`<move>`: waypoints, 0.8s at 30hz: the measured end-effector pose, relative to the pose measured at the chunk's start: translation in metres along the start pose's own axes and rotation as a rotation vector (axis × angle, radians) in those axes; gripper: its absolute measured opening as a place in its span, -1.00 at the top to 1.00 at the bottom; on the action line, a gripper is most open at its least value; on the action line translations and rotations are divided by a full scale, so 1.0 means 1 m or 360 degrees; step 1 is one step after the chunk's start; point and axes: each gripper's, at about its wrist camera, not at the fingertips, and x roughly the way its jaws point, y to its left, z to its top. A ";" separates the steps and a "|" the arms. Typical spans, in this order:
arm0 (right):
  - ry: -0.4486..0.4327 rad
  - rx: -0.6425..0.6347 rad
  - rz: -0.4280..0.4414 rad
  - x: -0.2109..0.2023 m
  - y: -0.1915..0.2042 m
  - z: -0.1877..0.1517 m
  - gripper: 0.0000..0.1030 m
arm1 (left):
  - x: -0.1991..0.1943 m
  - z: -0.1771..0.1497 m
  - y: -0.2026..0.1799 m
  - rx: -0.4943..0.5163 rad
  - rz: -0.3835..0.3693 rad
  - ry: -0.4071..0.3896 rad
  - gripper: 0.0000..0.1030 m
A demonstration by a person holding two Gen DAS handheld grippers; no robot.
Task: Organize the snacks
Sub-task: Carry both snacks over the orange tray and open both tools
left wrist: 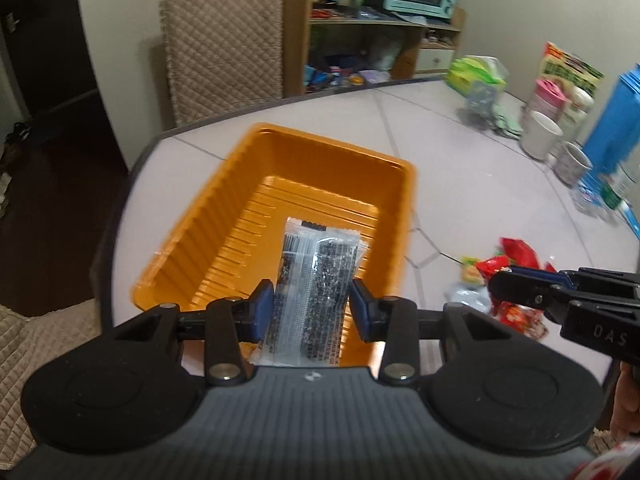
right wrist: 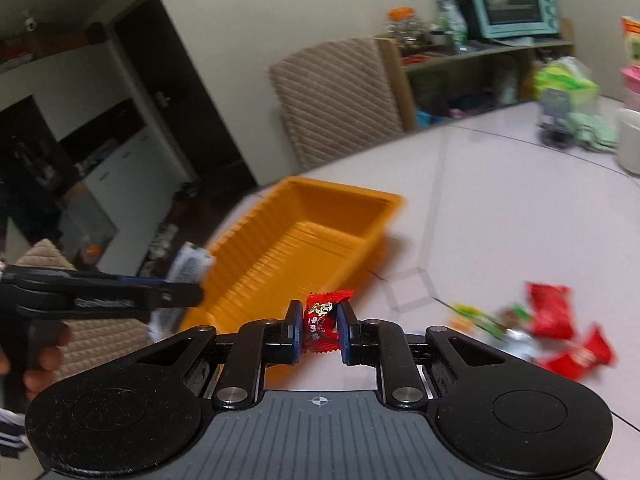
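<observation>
Pale worktop, orange tray near its rounded edge. Left hand-held gripper clamped on a clear black-speckled packet, held above the tray's near end. Right hand-held gripper clenched on a red candy, just beside the tray. Loose red and green snacks lie on the worktop off to the right. Chair and shelf stand behind.
</observation>
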 end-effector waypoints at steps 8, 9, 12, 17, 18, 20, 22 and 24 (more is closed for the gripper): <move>0.0057 -0.0078 0.0034 0.073 0.038 0.014 0.64 | 0.026 0.016 0.035 -0.0015 0.0011 0.0053 0.27; 0.0072 -0.0086 0.0027 0.081 0.040 0.014 0.64 | 0.029 0.016 0.039 -0.0019 0.0007 0.0065 0.27; 0.0111 -0.0091 0.0013 0.101 0.046 0.013 0.64 | 0.040 0.019 0.047 -0.0026 0.0004 0.0099 0.27; 0.0132 -0.0092 0.0002 0.124 0.046 0.011 0.64 | 0.050 0.021 0.055 -0.0027 -0.0012 0.0126 0.27; 0.0126 -0.0085 0.0007 0.122 0.045 0.007 0.64 | 0.052 0.021 0.056 -0.0026 -0.0012 0.0131 0.27; 0.0112 -0.0074 0.0028 0.126 0.043 0.008 0.64 | 0.054 0.021 0.058 -0.0032 -0.0016 0.0137 0.27; 0.0093 -0.0054 0.0042 0.130 0.043 0.010 0.63 | 0.056 0.022 0.059 -0.0037 -0.0018 0.0143 0.27; 0.0090 -0.0028 0.0078 0.132 0.041 0.012 0.62 | 0.057 0.022 0.060 -0.0041 -0.0018 0.0149 0.27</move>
